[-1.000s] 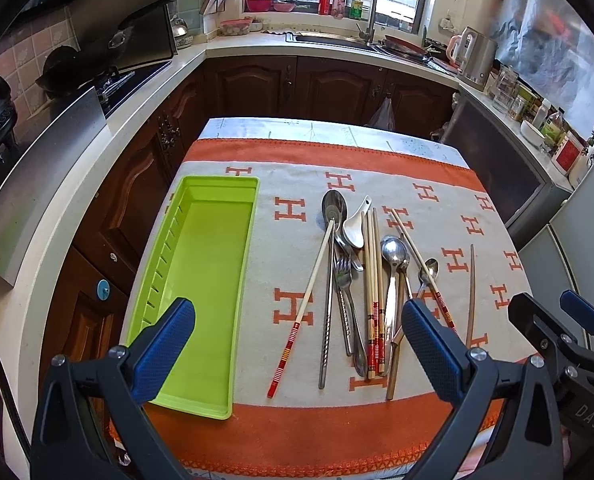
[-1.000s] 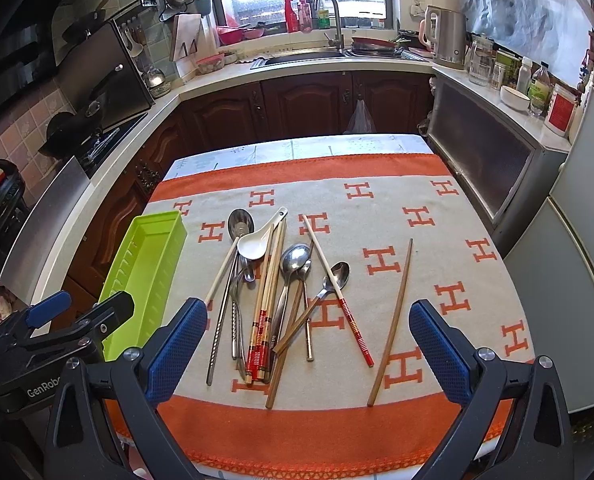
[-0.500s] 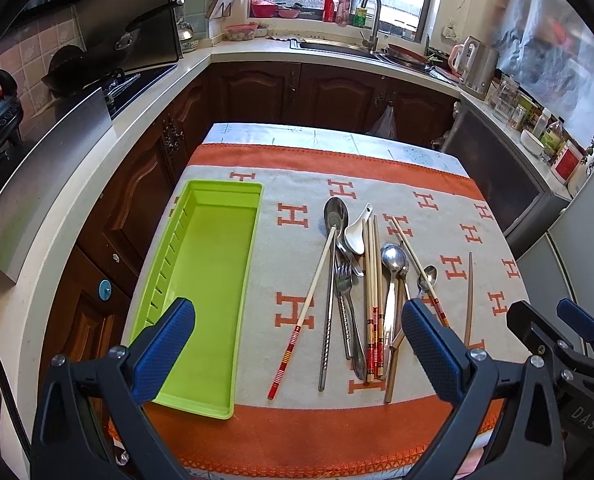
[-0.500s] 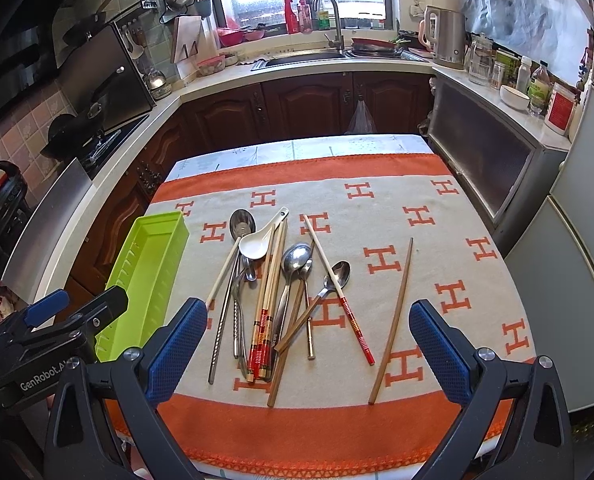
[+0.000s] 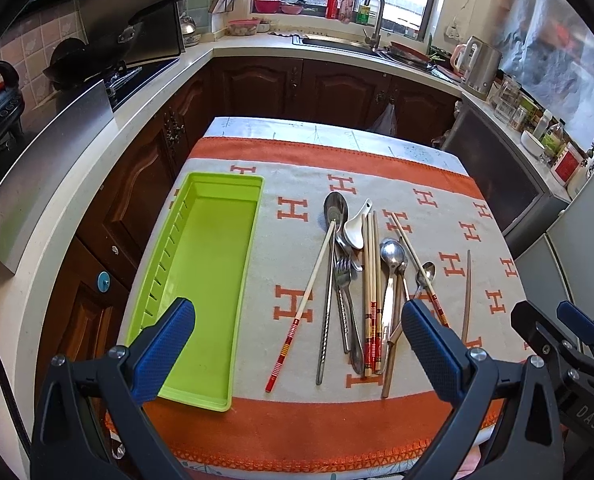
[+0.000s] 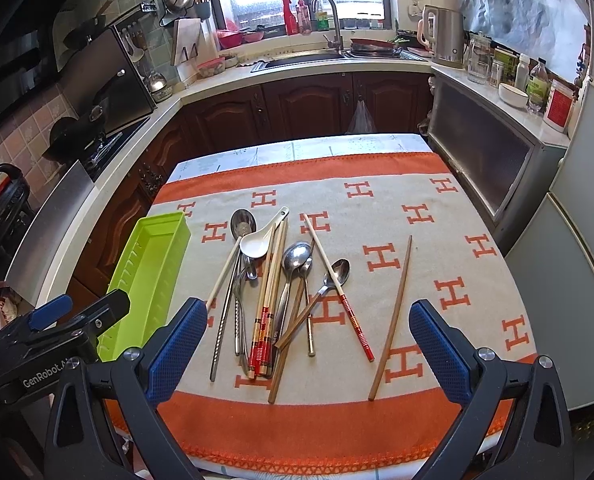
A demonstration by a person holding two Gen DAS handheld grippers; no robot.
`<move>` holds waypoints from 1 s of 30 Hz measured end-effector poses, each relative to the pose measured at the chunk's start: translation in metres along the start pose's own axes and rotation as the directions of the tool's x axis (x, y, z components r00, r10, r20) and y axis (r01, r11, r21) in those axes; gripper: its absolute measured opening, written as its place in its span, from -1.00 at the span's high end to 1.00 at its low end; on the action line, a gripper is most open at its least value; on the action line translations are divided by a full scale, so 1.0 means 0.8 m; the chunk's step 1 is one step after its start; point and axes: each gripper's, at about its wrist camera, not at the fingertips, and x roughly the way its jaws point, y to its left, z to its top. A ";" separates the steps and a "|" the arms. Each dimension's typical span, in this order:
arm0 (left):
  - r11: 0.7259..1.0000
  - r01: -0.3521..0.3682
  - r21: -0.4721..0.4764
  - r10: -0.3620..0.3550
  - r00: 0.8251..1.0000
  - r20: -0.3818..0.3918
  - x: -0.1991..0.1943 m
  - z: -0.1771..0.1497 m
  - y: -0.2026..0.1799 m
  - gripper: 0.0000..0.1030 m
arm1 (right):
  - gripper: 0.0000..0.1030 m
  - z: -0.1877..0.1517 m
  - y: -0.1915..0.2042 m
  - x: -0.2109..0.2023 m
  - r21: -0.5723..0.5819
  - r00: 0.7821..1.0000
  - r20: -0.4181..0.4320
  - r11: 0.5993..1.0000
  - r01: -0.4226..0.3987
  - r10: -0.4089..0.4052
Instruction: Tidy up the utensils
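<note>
On the orange-and-beige tablecloth [image 5: 297, 184] with its H pattern, everything can be placed from the green plastic tray [image 5: 201, 280], which lies lengthwise along the cloth's left side, a row of slots down its left wall, with nothing in it. The left gripper [image 5: 297, 352] hovers above the cloth's near edge with its blue-padded fingers spread wide and nothing between them; one finger shows over the tray's near end, the other over the utensil pile. Just right of the tray, apart from it, lies a pale chopstick with a red-banded tip [image 5: 303, 308], angled toward a large metal spoon [image 5: 335, 208] at the pile's far end. Further right come a metal chopstick [image 5: 325, 320], a fork [image 5: 345, 280], a white ceramic spoon [image 5: 357, 228] and a bundle of red-banded chopsticks [image 6: 269, 304], all overlapping. Right of those, two more metal spoons [image 6: 297, 258] and [image 6: 337, 272] lie crossed by another red-tipped chopstick [image 6: 337, 280] and a brown one [image 6: 293, 328]. Farthest from the tray, clear of the pile, rests a single dark wooden chopstick [image 6: 393, 316]. The right gripper [image 6: 307, 352] is also held wide apart and empty, above the cloth's near border, with the pile and the single chopstick seen between its fingers.
</note>
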 end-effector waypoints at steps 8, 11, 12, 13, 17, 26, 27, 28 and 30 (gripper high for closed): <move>1.000 0.025 0.006 -0.026 0.996 0.090 -0.013 0.017 -0.002 -0.98 | -0.97 0.011 -0.025 0.008 0.030 0.999 -0.027 0.999 -0.038 0.039; 0.998 0.034 0.047 -0.039 0.994 0.106 -0.012 0.030 -0.012 -0.98 | -0.78 0.020 -0.044 0.017 0.040 0.999 -0.037 0.999 -0.027 0.029; 0.997 0.049 0.065 -0.055 0.993 0.103 -0.010 0.034 -0.017 -0.98 | -0.67 0.023 -0.051 0.022 0.049 0.999 -0.046 0.999 -0.019 0.021; 0.994 0.069 0.089 -0.077 0.993 0.091 -0.006 0.039 -0.026 -0.98 | -0.58 0.027 -0.062 0.028 0.061 0.998 -0.056 0.998 -0.015 0.018; 0.983 0.095 0.155 -0.099 0.995 0.020 0.013 0.053 -0.061 -0.98 | -0.51 0.035 -0.104 0.052 0.126 0.993 -0.117 0.992 -0.006 0.021; 0.967 0.170 0.192 -0.138 0.976 -0.169 0.117 0.058 -0.139 -0.98 | -0.10 0.012 -0.177 0.143 0.202 0.973 -0.230 0.979 0.033 0.015; 0.969 0.181 0.166 -0.150 0.971 -0.188 0.138 0.057 -0.147 -0.98 | -0.06 0.008 -0.181 0.155 0.204 0.971 -0.238 0.978 0.043 0.007; 0.973 0.182 0.140 -0.152 0.967 -0.204 0.153 0.056 -0.151 -0.98 | -0.04 0.003 -0.183 0.166 0.202 0.971 -0.239 0.978 0.050 0.000; 0.979 0.187 0.077 -0.165 0.960 -0.228 0.180 0.053 -0.154 -0.98 | 0.02 -0.004 -0.183 0.188 0.192 0.970 -0.241 0.979 0.069 -0.021</move>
